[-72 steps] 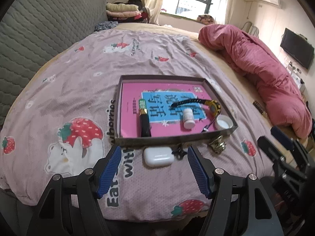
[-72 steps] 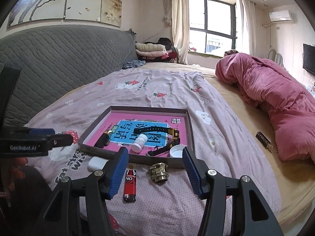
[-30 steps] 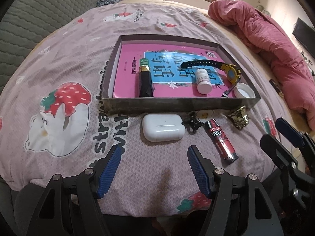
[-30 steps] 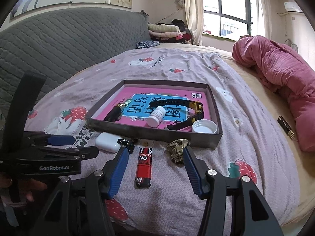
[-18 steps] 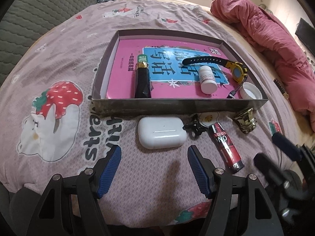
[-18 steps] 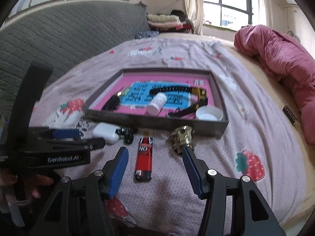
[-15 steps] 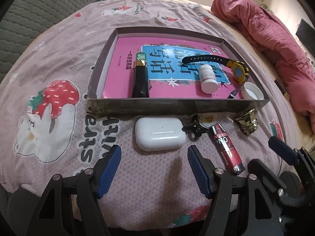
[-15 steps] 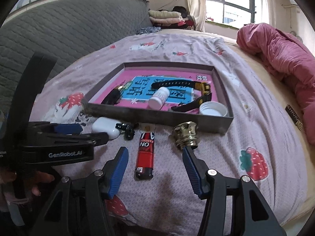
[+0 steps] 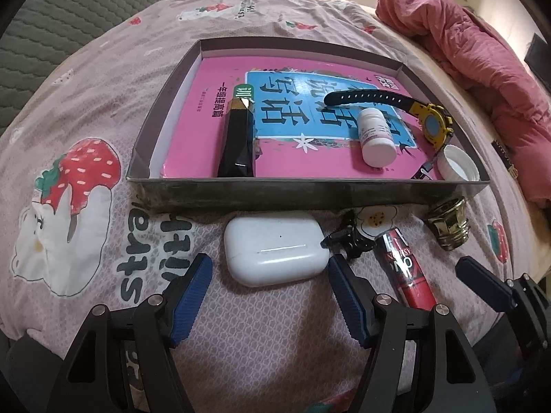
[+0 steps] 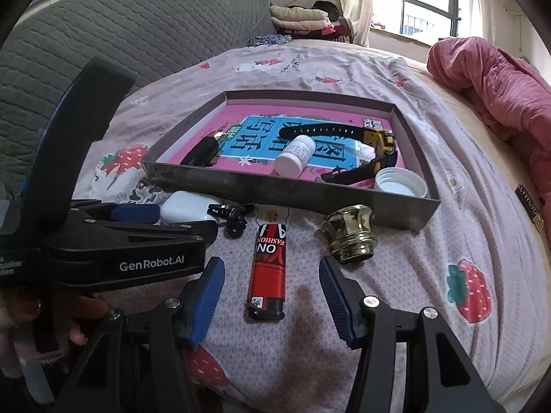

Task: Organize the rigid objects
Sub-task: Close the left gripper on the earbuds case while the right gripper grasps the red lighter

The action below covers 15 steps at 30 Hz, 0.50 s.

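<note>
A grey tray (image 9: 310,192) (image 10: 292,191) on the bed holds a pink book, a black lipstick case (image 9: 237,141), a white pill bottle (image 9: 375,136), a black-and-yellow watch (image 9: 434,122) and a white cap (image 9: 459,163). In front of it lie a white earbud case (image 9: 275,247) (image 10: 186,210), a small black clip (image 10: 232,220), a red lighter (image 10: 268,265) (image 9: 404,272) and a brass knob (image 10: 351,237) (image 9: 449,225). My left gripper (image 9: 268,268) is open, its fingers either side of the earbud case's near edge. My right gripper (image 10: 272,275) is open around the lighter.
The bed has a pink strawberry-print sheet (image 9: 86,186). A red quilt (image 10: 499,82) lies at the right, a grey padded headboard (image 10: 137,24) at the left. A small dark rectangular object (image 10: 532,210) lies at the far right.
Both grippers have moved forward and down towards the loose items. The left one has closed in on the earbud case, the right one on the lighter. Both stay open.
</note>
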Available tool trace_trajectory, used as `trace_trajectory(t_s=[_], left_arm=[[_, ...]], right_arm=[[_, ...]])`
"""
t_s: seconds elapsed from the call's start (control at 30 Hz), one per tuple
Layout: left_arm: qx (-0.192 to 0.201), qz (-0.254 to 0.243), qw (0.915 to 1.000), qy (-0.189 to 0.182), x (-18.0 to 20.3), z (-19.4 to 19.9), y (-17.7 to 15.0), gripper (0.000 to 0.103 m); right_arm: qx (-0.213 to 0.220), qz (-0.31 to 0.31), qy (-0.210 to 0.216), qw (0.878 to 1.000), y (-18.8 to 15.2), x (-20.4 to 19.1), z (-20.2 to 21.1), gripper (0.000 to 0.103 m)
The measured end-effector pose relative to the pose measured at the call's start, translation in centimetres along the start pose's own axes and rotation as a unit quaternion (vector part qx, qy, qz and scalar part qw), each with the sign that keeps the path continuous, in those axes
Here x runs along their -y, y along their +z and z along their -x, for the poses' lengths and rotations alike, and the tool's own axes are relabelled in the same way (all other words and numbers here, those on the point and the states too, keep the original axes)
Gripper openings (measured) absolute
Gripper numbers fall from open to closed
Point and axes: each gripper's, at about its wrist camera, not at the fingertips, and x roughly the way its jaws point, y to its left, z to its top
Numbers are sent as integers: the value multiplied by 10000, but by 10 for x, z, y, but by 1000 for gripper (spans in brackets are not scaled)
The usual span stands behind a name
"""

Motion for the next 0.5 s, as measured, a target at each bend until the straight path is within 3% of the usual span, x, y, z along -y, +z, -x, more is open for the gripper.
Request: trace_trajectory(t_s=[0.5], left_arm=[[51,224,9993,304,4,-17,16,72]], right_arm=[[-179,183,-112,9996,-1,-6,-32,56]])
